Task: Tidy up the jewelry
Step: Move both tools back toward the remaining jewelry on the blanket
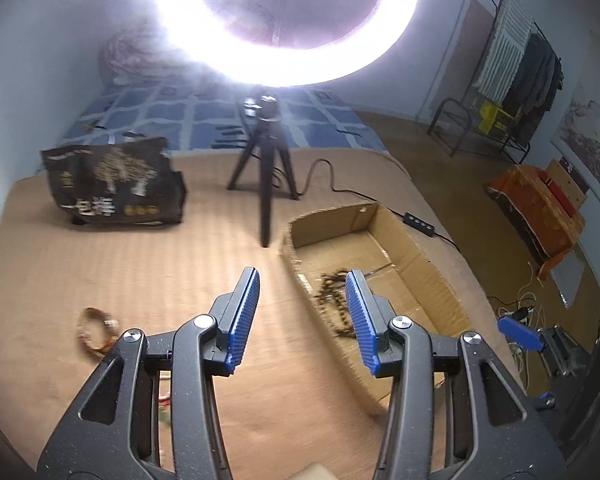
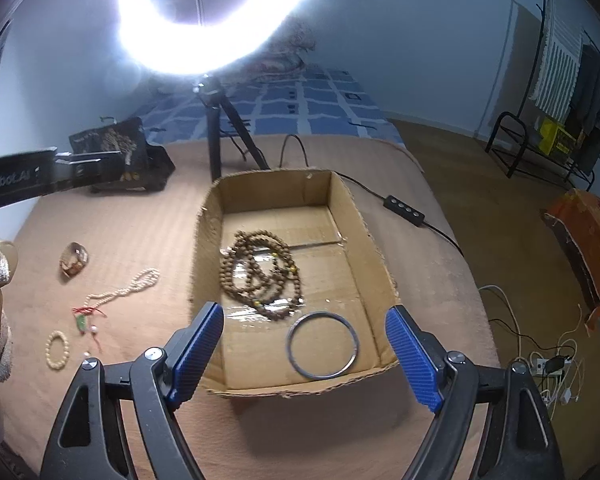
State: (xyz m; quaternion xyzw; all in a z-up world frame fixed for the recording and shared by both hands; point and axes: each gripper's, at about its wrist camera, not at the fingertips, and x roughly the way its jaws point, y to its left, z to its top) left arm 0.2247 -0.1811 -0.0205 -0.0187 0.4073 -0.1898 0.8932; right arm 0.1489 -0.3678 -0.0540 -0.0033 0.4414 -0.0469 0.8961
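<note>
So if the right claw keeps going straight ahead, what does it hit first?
Probably the cardboard box: the open right claw points into it, toward the metal bangle and brown bead necklace. Depth is unclear.

- Cardboard box (image 2: 380, 264): matt brown, rough torn rims, glossy tape on its floor.
- Bangle (image 2: 322, 345): smooth shiny metal.
- Bead necklace (image 2: 260, 276): dull brown, wood-like.
- Bed cover (image 2: 140, 240): ribbed matt cloth.
- Right claw (image 2: 305, 350): ridged blue plastic pads.
</note>
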